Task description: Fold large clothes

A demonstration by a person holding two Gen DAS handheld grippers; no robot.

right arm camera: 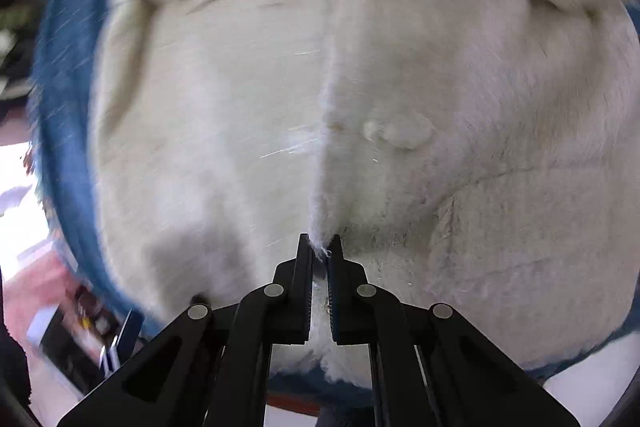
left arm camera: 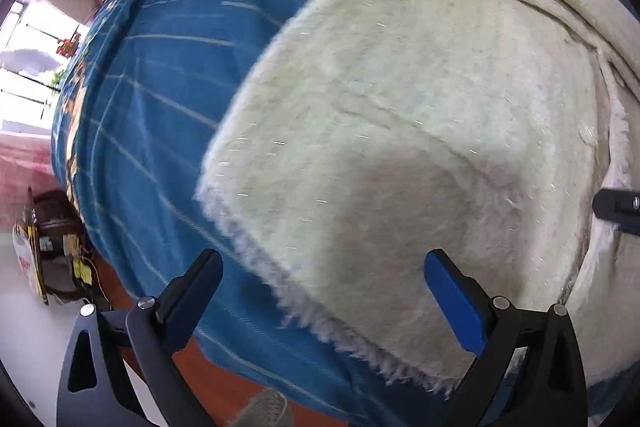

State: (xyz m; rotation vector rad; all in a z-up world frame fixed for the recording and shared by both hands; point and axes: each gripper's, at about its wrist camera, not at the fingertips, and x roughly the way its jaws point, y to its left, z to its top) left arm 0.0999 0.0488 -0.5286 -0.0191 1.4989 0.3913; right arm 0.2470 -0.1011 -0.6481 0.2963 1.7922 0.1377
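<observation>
A cream fuzzy garment (left arm camera: 400,131) lies spread on a blue striped bedcover (left arm camera: 160,75). In the left wrist view my left gripper (left arm camera: 320,267) hangs open over the garment's fringed lower corner, with nothing between its fingers (left arm camera: 452,303). In the right wrist view the same cream garment (right arm camera: 240,87) fills the frame, with a toggle button (right arm camera: 400,133) near its front edge. My right gripper (right arm camera: 320,247) is shut on that fuzzy front edge. The tip of the right gripper (left arm camera: 618,207) shows at the right of the left wrist view.
The bedcover (right arm camera: 64,131) edges the garment on the left. Beyond the bed's left side are a bright window (left arm camera: 28,67), a pink floor area and a cluttered box (left arm camera: 52,247). An orange-brown bed edge (left arm camera: 224,383) runs below.
</observation>
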